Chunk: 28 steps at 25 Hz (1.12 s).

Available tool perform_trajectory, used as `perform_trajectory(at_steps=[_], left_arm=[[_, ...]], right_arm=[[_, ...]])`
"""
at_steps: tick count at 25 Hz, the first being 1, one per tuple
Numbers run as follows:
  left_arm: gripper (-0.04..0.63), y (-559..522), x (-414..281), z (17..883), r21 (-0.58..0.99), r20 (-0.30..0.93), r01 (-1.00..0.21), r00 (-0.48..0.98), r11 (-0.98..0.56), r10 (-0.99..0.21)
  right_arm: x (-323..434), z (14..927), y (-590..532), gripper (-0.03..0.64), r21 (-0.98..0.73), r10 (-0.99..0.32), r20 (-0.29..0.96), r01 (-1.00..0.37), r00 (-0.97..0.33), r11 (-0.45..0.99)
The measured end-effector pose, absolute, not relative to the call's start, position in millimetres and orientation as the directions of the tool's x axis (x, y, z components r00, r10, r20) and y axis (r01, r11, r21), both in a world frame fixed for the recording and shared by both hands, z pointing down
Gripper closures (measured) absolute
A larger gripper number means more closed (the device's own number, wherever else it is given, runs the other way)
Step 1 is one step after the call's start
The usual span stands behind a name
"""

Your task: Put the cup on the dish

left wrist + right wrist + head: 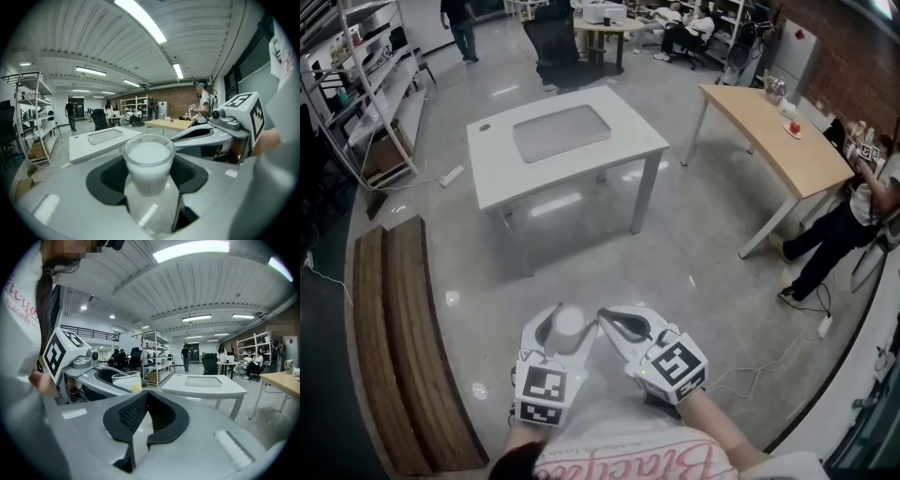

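Left gripper (149, 177) clamps translucent cup (148, 157) mid-wall, upright: looks light, thin-walled, crushable, likely slick, so a gentle hold suits; right gripper (146, 420) closed, empty.

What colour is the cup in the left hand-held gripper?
The cup is translucent milky white; it shows best in the left gripper view.

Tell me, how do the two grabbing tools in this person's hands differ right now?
The left gripper has its jaws spread around a whitish cup, holding it upright; the right gripper has its jaws closed together, empty. The left gripper's marker cube bears a different pattern from the right gripper's. Both are pale grey with black pads, held side by side facing the white table.
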<state>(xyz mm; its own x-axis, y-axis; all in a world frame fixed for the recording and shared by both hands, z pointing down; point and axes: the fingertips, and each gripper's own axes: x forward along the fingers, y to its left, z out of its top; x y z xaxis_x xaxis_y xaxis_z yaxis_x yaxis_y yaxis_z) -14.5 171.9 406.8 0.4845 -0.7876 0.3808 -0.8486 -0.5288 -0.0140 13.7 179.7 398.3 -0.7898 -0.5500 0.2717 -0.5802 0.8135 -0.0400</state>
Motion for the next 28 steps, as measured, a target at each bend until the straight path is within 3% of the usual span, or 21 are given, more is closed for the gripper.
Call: perform_trajectory(at_steps=[28], left_arm=[[0.334,47.1,-62.5,413.7,0.01,0.352,-0.832,0.523,-0.555,-0.776]], right_arm=[[-32.1,408.1,69.3,0.618,0.01,-0.609,0.305,-0.637,-0.732,0.771]])
